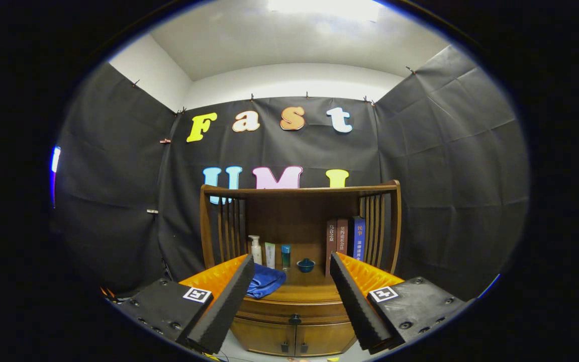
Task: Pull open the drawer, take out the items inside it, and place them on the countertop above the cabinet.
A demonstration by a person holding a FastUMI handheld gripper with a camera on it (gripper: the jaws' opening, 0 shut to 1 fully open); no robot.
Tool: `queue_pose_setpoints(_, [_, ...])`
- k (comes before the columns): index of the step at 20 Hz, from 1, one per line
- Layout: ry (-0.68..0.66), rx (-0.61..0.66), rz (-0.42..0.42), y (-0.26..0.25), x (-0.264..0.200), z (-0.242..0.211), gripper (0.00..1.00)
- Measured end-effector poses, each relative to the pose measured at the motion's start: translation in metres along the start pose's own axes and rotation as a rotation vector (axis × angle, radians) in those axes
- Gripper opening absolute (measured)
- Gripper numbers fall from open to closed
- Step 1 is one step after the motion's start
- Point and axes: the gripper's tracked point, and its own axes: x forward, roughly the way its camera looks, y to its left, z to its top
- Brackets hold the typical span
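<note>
**Drawer closed, hand-held gripper spread wide in front of the cabinet**

The drawer sits shut in the front of the wooden cabinet, just under the curved front edge of the surface, with a small dark knob at its middle. Below it are two cabinet doors, each with a small dark pull near the centre seam. The drawer's contents cannot be seen.

The hand-held gripper hangs in the air in front of the cabinet, its fingers far apart and holding nothing; the knob and the drawer front show in the gap between them, beyond the fingertips and not touched.

On the surface above the drawer, a folded blue cloth lies beside the left finger (partly hidden by it). Behind the cloth, against the back panel, stand a white pump bottle, a pale tube and a slim teal bottle, close together in a row. To their right sits a small dark blue lidded bowl. Further right, three books stand upright, side by side, next to the slatted side of the shelf frame that rises over the surface
</note>
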Motion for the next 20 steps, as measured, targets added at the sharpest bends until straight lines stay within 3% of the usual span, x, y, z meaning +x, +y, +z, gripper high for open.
queue_pose_setpoints(12, [0.071,-0.002,-0.041,-0.009,0.023,-0.040,0.98])
queue_pose_setpoints(20, [0.191,0.024,-0.046,-0.013,0.065,-0.129,0.98])
